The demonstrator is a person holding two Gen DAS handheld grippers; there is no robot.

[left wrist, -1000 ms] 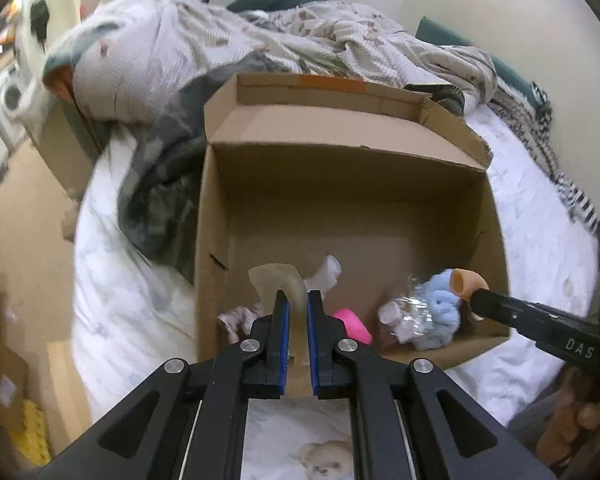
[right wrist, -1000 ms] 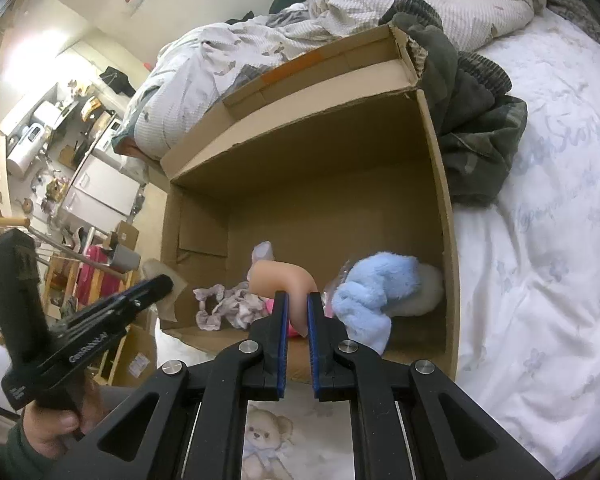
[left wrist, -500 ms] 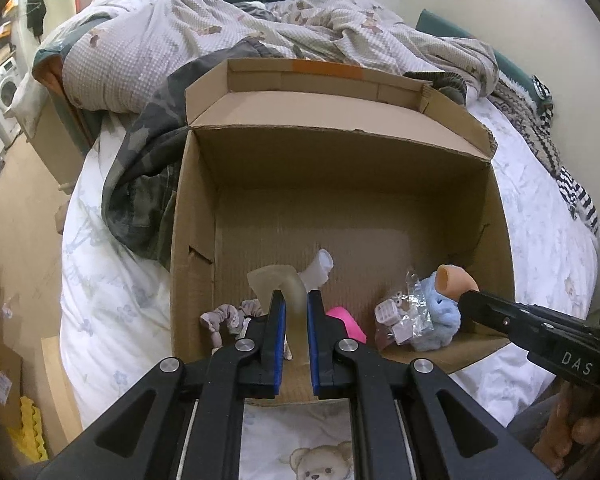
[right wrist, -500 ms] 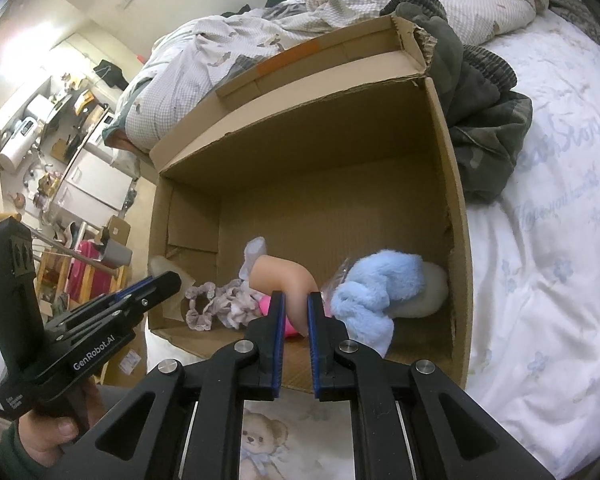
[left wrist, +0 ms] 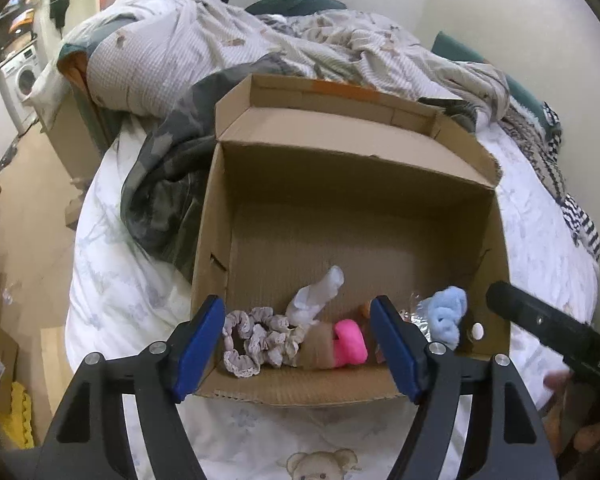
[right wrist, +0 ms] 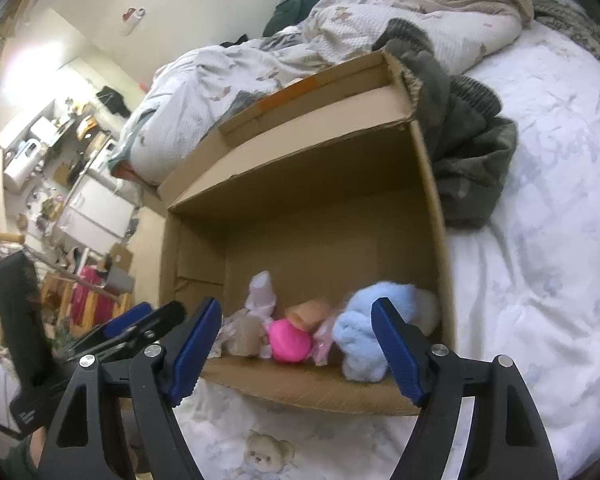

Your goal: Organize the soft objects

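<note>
Bed point(left wrist: 112, 280) carries cardboard box point(left wrist: 356, 184), rumpled quilt point(left wrist: 172, 56) behind. Left gripper point(left wrist: 298, 340), right gripper point(right wrist: 296, 340) jaws opening, empty; blue plush point(right wrist: 360, 332) partly hidden.

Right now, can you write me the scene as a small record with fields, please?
container: open cardboard box on the bed
inside, near front wall: lace scrunchie, pink soft ball, light blue fluffy item, white sock
left gripper: jaws opening, nothing between the pads
right gripper: jaws opening, nothing held
beside box: dark blanket
</note>
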